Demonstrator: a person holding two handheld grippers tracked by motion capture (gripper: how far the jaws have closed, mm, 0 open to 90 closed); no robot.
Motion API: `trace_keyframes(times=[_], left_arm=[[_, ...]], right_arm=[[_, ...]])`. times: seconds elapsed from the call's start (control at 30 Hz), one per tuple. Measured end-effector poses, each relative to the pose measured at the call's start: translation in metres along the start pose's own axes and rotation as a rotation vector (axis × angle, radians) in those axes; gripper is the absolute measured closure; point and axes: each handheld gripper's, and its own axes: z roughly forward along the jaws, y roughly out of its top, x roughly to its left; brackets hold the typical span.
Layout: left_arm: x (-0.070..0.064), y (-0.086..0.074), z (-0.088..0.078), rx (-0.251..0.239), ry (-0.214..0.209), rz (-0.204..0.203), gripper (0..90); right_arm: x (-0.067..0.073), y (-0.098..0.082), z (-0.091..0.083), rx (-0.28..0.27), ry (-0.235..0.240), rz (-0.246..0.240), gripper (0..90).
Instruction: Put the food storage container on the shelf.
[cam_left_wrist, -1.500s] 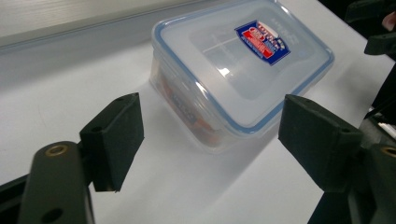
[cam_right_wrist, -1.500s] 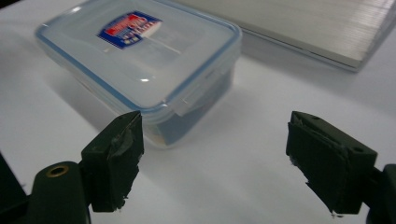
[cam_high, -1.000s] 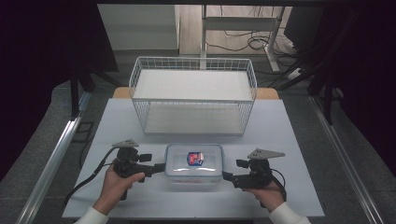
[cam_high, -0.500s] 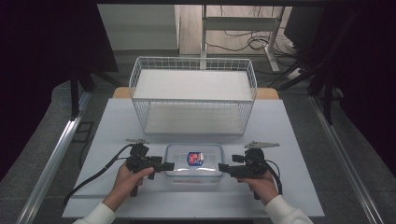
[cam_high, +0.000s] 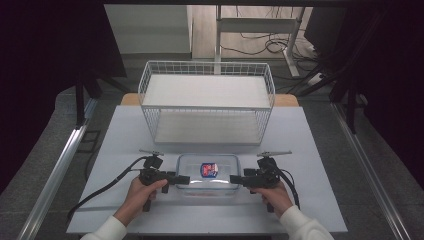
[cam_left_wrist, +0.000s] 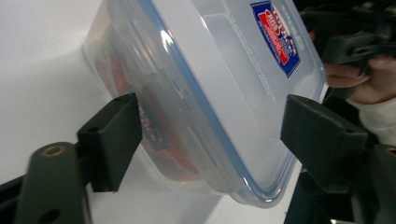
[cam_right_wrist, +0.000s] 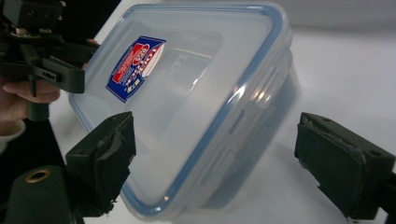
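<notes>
Both tools have closed in on the clear container since a second ago. Left tool sits at its left end, right tool at its right end; both spread wide, jaws straddling the ends, not clamped. Container rests on the white surface, lid on, red-blue label up, in front of the wire basket.

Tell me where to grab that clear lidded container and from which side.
Take the container by its two short ends, one gripper from each side. It lies flat with its long sides facing the person and the wire basket, so the ends face the left gripper and right gripper. Both sit open, jaws straddling the lid's blue-edged rim, probably the firmest edge.
</notes>
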Motion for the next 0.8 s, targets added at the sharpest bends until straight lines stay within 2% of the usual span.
trace_keyframes(times=[0.07, 0.27, 0.47, 0.57, 0.8], left_arm=[[0.001, 0.0, -0.002, -0.009, -0.005, -0.005, 28.5], [0.001, 0.0, -0.002, -0.011, -0.006, -0.011, 29.4], [0.0, 0.0, -0.003, -0.017, -0.003, -0.019, 30.0], [-0.002, -0.001, -0.004, -0.028, 0.004, -0.016, 32.6], [-0.009, -0.006, -0.01, -0.057, 0.021, -0.002, 39.1]], right_arm=[[-0.001, 0.0, 0.004, 0.007, 0.024, 0.02, 15.6], [-0.004, 0.0, 0.01, 0.03, 0.067, 0.067, 20.6], [-0.008, 0.001, 0.006, 0.02, 0.086, 0.121, 29.4], [-0.009, -0.001, 0.002, 0.006, 0.098, 0.166, 34.7], [-0.002, -0.005, -0.006, -0.021, 0.088, 0.16, 41.2]])
